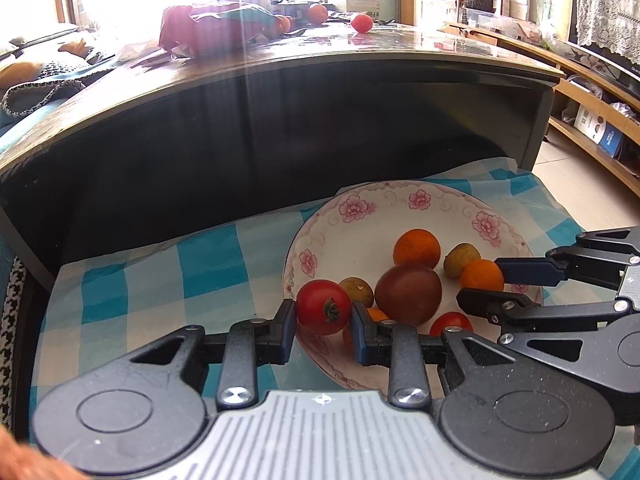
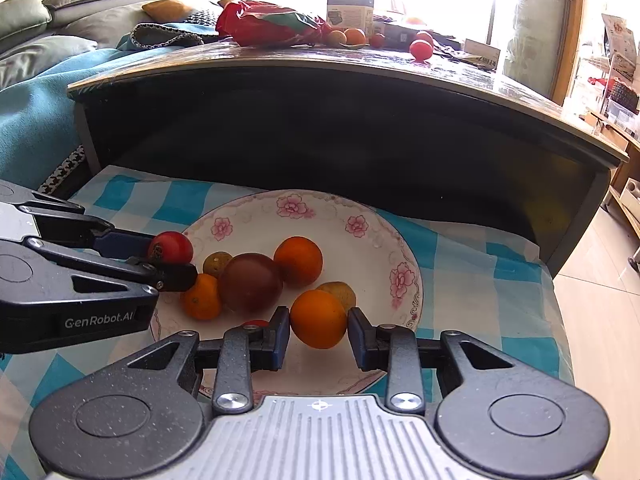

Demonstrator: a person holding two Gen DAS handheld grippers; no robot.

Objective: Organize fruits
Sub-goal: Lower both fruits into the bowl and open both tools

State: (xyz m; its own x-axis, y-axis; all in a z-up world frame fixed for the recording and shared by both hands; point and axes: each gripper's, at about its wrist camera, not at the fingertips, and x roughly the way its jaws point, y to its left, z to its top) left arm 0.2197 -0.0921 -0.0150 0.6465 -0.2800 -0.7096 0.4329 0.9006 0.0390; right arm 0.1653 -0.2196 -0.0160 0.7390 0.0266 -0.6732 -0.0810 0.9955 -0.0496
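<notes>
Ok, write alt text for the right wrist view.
The right gripper, jaws shut on a small orange, holds it over a floral plate of mixed fruit on a blue checked cloth. At left, the left gripper grips a red tomato over the plate's edge.

A home living room: cushioned sofa [image 2: 80, 4], coffee table [image 2: 360, 80], lace curtain [image 1: 608, 8].

Only one readable text: "GenRobot.AI", in pale letters on the black side of the left gripper [image 2: 172, 258], seen in the right wrist view. Printing on the box [image 2: 350, 6] at the back of the dark table [image 2: 360, 68] too small and washed out to read. Markings on the blue-and-white package [image 1: 600, 130] on the low shelf likewise illegible.
</notes>
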